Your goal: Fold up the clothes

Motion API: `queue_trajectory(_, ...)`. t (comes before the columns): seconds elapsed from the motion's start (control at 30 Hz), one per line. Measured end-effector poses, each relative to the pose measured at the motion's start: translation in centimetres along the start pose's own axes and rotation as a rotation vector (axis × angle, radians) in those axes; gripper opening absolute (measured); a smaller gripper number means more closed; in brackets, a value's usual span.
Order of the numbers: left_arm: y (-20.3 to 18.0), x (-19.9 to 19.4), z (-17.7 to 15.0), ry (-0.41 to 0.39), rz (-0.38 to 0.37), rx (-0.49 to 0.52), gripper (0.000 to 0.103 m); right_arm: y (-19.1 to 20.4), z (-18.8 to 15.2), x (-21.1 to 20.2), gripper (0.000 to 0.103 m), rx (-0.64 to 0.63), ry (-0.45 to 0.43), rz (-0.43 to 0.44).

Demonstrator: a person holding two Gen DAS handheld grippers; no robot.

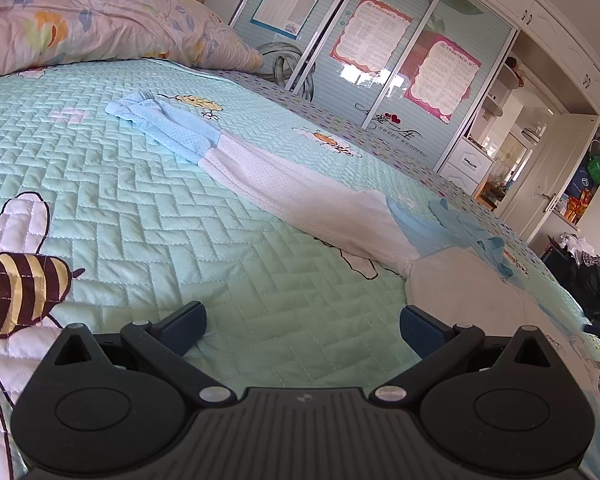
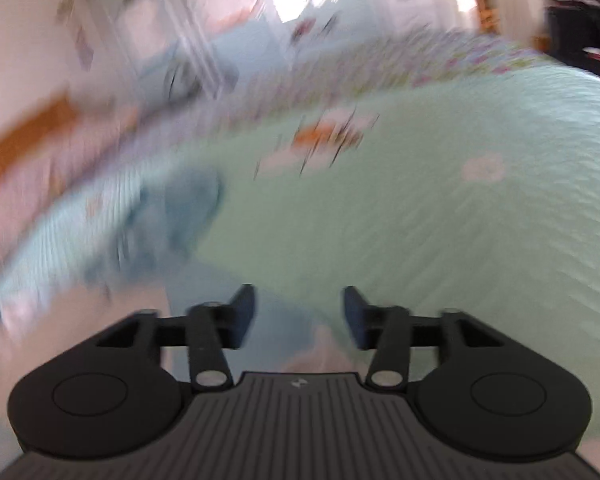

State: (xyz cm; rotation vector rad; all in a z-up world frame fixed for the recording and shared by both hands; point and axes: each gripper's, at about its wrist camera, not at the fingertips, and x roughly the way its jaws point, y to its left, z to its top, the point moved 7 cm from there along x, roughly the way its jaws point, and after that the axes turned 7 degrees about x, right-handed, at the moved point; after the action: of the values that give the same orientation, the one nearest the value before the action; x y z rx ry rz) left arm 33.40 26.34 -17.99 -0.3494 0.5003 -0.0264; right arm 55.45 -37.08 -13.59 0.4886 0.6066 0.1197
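A white and light-blue garment (image 1: pixel 300 176) lies stretched across the mint quilted bedspread (image 1: pixel 140 216), its blue sleeve end at the far left and its white body reaching toward the right. My left gripper (image 1: pixel 302 330) hovers low over the quilt, open, with nothing between its fingers; the white cloth edge lies just beyond its right finger (image 1: pixel 422 332). The right wrist view is heavily blurred. There my right gripper (image 2: pixel 299 316) stands open above the bedspread (image 2: pixel 440 240), nothing held. A crumpled blue piece of cloth (image 2: pixel 188 204) lies ahead to its left.
A floral pillow and quilt (image 1: pixel 80 20) sit at the head of the bed. Sliding wardrobe doors with posters (image 1: pixel 380 52) line the far side. An open white door (image 1: pixel 556 176) and dark bags (image 1: pixel 588 276) on the floor stand at the right.
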Motion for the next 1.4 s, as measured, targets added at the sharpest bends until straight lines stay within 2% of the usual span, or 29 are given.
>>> queue_trajectory(0.03, 0.0, 0.0, 0.0, 0.0, -0.001, -0.001, 0.102, -1.2, 0.1, -1.6, 0.067, 0.043, -0.032, -0.034)
queue_trajectory(0.1, 0.0, 0.0, 0.0, -0.001, -0.001, -0.001, 0.102, -4.0, -0.1, -5.0, 0.067, 0.141, -0.08, -0.107)
queue_trajectory(0.23, 0.0, 0.0, 0.0, 0.0, 0.0, -0.001, 0.102, -9.9, -3.1, -14.8, 0.067, 0.426, -0.207, -0.094)
queue_trajectory(0.37, 0.0, -0.1, 0.0, 0.003, 0.002, 0.002, 0.102, -15.0, -8.1, -22.7, 0.067, 0.608, -0.289, -0.148)
queue_trajectory(0.47, 0.0, -0.1, 0.0, 0.006, 0.006, 0.007, 0.102, -18.5, -10.9, -25.3, 0.068, 0.779, -0.347, -0.147)
queue_trajectory(0.57, -0.1, 0.0, -0.1, 0.011, 0.013, 0.015, 0.102, -20.6, -12.8, -25.0, 0.068, 0.912, -0.363, -0.065)
queue_trajectory(0.7, -0.3, 0.1, -0.1, 0.02, 0.024, 0.028, 0.102, -19.9, -12.8, -22.7, 0.069, 0.883, -0.352, -0.006)
queue_trajectory(0.8, -0.4, 0.2, -0.1, 0.024, 0.03, 0.035, 0.102, -19.3, -12.1, -20.7, 0.068, 0.829, -0.331, -0.025)
queue_trajectory(0.83, -0.4, 0.2, -0.1, 0.025, 0.032, 0.038, 0.102, -19.2, -11.9, -20.3, 0.061, 0.817, -0.33, -0.043)
queue_trajectory(0.9, -0.4, 0.2, -0.1, 0.028, 0.036, 0.042, 0.102, -19.6, -11.7, -19.5, 0.03, 0.818, -0.304, -0.06)
queue_trajectory(0.93, -0.4, 0.2, -0.1, 0.029, 0.037, 0.045, 0.102, -19.9, -12.0, -19.1, 0.007, 0.829, -0.275, -0.064)
queue_trajectory(1.1, -0.5, 0.2, -0.1, 0.034, 0.042, 0.05, 0.102, -20.1, -12.1, -19.1, 0.005, 0.828, -0.284, -0.065)
queue_trajectory(1.2, -0.6, 0.3, 0.0, 0.037, 0.048, 0.057, 0.102, -20.3, -11.0, -22.0, 0.004, 0.774, -0.352, -0.144)
queue_trajectory(1.33, -0.7, 0.4, 0.0, 0.038, 0.05, 0.06, 0.102, -21.6, -6.5, -28.0, 0.002, 0.597, -0.465, -0.278)
queue_trajectory(1.4, -0.8, 0.4, 0.0, 0.039, 0.05, 0.06, 0.102, -22.6, -4.8, -30.2, 0.007, 0.538, -0.476, -0.322)
